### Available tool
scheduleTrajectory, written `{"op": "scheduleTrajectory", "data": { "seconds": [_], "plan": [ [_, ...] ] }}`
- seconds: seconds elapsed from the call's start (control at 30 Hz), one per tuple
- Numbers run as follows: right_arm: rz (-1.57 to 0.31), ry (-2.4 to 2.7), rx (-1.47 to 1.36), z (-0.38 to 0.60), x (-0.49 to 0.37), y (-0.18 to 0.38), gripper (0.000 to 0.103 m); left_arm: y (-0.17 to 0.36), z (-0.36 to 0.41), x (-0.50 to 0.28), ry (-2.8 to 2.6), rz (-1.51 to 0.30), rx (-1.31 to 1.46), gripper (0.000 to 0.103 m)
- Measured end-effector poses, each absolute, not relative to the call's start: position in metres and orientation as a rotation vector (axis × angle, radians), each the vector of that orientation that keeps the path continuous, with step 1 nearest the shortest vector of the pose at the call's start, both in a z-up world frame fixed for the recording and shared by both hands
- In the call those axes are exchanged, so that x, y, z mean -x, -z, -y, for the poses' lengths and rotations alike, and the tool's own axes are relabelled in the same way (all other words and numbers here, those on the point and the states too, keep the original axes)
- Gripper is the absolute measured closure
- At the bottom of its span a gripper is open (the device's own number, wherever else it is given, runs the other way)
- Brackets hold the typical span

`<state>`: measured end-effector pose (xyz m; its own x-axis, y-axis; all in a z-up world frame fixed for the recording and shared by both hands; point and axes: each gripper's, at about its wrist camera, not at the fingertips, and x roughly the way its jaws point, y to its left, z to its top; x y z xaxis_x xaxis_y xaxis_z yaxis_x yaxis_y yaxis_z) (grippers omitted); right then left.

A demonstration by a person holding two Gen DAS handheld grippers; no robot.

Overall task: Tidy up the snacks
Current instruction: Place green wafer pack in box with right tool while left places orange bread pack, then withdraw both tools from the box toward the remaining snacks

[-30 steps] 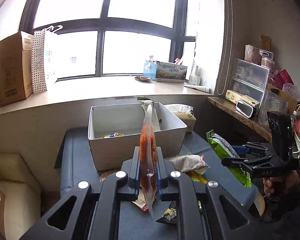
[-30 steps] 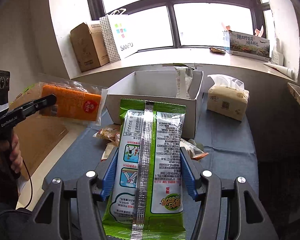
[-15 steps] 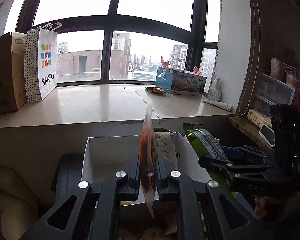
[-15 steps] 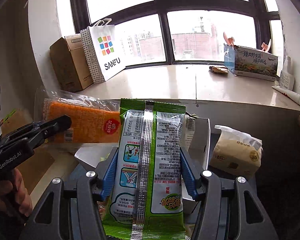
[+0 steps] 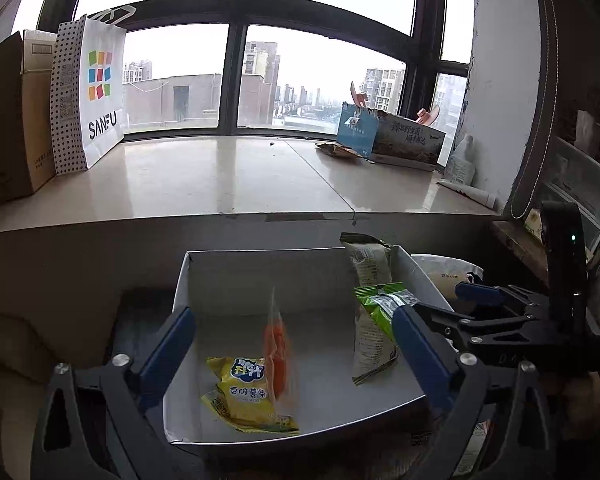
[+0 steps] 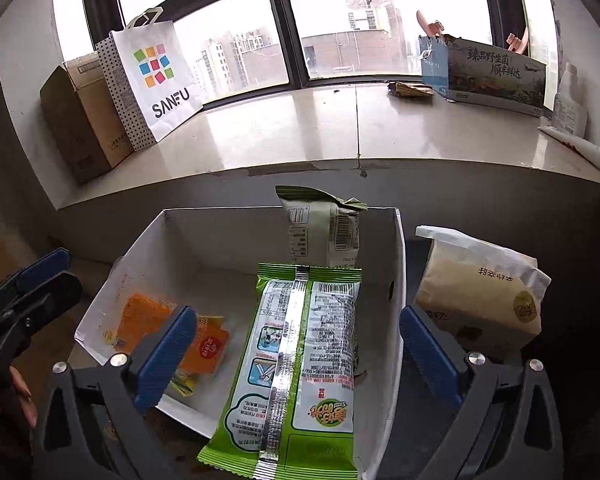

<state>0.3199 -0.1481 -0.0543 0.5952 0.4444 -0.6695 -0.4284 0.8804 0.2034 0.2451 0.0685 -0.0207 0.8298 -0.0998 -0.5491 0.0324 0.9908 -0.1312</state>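
Observation:
Over the white box (image 5: 182, 280) my left gripper (image 5: 294, 348) has its jaws opening wide. The orange snack pack (image 5: 276, 350) stands edge-on between them, touching neither pad, above a yellow chip pack (image 5: 240, 392). The jaws of my right gripper (image 6: 296, 348) are opening too. The green snack pack (image 6: 300, 352) lies between them, free of both pads, slanting into the white box (image 6: 398, 248). In the right wrist view the orange pack (image 6: 144, 320) is in the box's left part. A grey-green pack (image 6: 324, 232) leans on the back wall.
A tissue pack (image 6: 476, 292) sits just right of the box. The window sill (image 5: 220, 176) behind holds a paper bag (image 5: 96, 92), a cardboard box (image 5: 12, 120) and a blue carton (image 5: 388, 136). Shelves with clutter stand at the right (image 5: 580, 184).
Both grippers moved forward over the white box and went from shut on their packs to wide open. The orange and green packs have left the pads and dropped toward the box.

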Motion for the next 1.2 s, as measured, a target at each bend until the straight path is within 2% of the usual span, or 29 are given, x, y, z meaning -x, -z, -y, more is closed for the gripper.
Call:
{"op": "scheduleTrajectory", "data": {
  "seconds": [0.3,0.67,0.97,1.2],
  "plan": [
    [-0.701,-0.487,-0.02,0.157,-0.292,0.034,0.0,0.014,-0.062,-0.223,0.065,-0.607,0.084,0.0],
    [-0.632,-0.585,0.024,0.193,-0.191,0.013,0.0,0.021,-0.063,-0.13,0.111,-0.611,0.097,0.0],
    [-0.64,-0.589,0.03,0.228,-0.111,0.04,0.0,0.052,-0.048,-0.048,0.151,-0.641,0.159,0.0],
    [-0.707,-0.586,0.084,0.24,-0.086,0.077,0.0,0.066,-0.041,-0.031,0.19,-0.67,0.212,0.0]
  ]
}}
